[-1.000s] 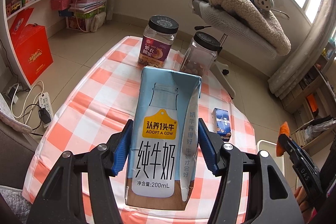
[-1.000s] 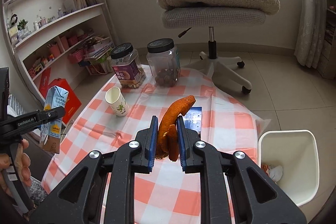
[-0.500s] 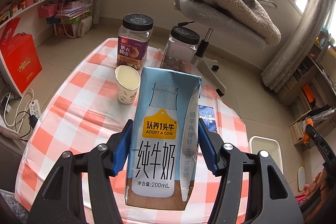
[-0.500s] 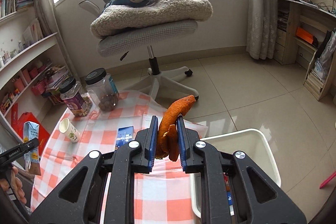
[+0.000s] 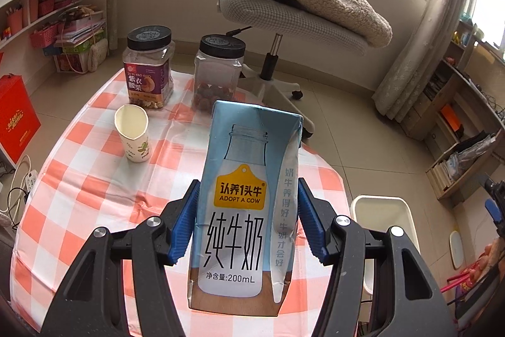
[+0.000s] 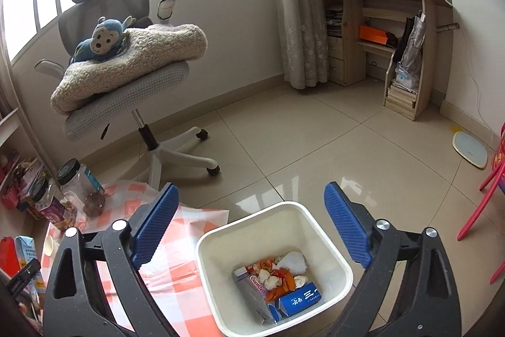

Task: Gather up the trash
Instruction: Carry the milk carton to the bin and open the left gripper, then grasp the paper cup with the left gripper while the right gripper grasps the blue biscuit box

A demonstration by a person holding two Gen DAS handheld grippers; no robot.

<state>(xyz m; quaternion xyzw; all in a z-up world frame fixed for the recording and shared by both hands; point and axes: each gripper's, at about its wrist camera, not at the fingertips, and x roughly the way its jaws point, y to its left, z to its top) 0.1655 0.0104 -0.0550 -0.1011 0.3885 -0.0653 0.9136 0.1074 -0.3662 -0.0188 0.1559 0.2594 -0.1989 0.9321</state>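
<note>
**Jaws split: one clamped on a carton, one released over the bin**

The jaws of the left gripper [image 5: 247, 221] were clamped on the sides of an upright light-blue 200 mL milk carton [image 5: 249, 204], held above the orange-and-white checked table [image 5: 94, 179]. The jaws of the right gripper [image 6: 249, 229] stood wide apart and empty, directly above the white square plastic trash bin [image 6: 341, 264] on the floor beside the table. Inside the bin lay orange peel [image 6: 281, 286], a blue box [image 6: 300, 299] and crumpled wrappers. On the table stood a white paper cup [image 5: 134, 133] and two black-lidded clear jars [image 5: 217, 73], near a grey office chair [image 5: 284, 18].
</note>
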